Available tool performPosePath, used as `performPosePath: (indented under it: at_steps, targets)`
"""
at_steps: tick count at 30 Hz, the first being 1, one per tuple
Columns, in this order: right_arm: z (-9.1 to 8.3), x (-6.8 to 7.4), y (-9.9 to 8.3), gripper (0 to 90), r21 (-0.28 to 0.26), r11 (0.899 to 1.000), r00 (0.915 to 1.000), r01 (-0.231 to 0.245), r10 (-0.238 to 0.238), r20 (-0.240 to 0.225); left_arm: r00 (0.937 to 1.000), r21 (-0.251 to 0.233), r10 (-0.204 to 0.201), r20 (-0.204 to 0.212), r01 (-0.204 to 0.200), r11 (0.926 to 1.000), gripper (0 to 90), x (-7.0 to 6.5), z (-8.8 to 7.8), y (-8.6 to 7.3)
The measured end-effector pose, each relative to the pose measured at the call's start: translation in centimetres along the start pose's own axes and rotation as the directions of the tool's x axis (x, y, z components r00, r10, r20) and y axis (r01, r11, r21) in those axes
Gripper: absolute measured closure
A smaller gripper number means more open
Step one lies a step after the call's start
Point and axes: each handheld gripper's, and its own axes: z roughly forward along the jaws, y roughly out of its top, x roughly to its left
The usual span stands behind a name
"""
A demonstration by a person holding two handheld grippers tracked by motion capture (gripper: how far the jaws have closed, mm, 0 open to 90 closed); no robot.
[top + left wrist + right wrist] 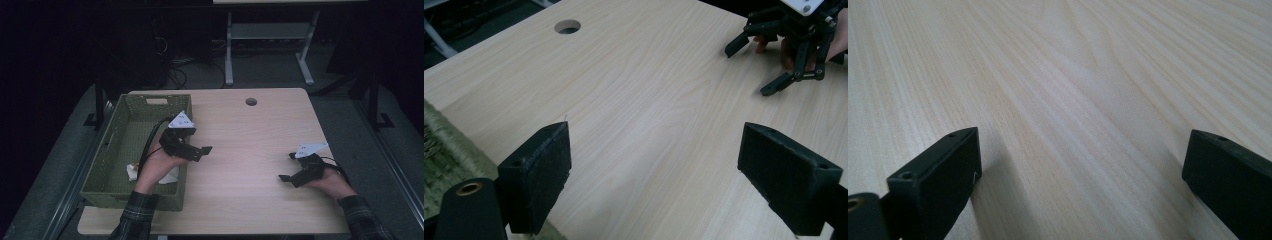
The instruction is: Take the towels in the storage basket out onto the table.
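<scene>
Dim room, grey floor (280,75), white desk frame (270,35)

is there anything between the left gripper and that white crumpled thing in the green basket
Partly. The left gripper is open over the wooden table, just past the right wall of the green woven basket. That wall and the person's own left hand lie between it and the white crumpled thing.

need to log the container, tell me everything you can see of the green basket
The green basket is a woven, rectangular bin with sloping walls and a cut-out handle slot in its far end. It sits upright on the table's left edge, open-topped. A crumpled white item lies inside near the front. The left gripper and its hand hover over its right rim.
</scene>
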Motion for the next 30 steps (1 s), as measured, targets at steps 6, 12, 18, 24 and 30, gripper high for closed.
performPosePath:
  at_steps: [6,12,18,24,30]
  targets:
    - [0.0,0.0,0.0,1.8,0.0,1.0,1.0,0.0,0.0,0.0,0.9998,-0.011,-0.007,-0.019,0.007,0.9999,13.2,1.0,-1.1,-0.6]
    - [0.0,0.0,0.0,1.8,0.0,1.0,1.0,0.001,-0.001,0.0,0.9977,-0.013,-0.032,-0.06,0.031,0.9994,13.6,2.3,-2.3,-1.5]
    - [0.0,0.0,0.0,1.8,0.001,1.0,1.0,0.001,-0.001,0.0,0.9943,-0.024,-0.059,-0.089,0.057,0.9981,13.6,3.4,-3.3,-2.3]
    - [0.0,0.0,0.0,1.8,0.002,1.0,1.0,0.002,-0.002,0.0,0.988,-0.008,-0.068,-0.139,0.067,0.9977,13.6,4.7,-4.1,-3.5]
    - [0.0,0.0,0.0,1.8,0.002,1.0,1.0,0.001,-0.001,-0.001,0.979,0.003,-0.1,-0.177,0.102,0.9948,13.6,5.9,-4.7,-4.8]
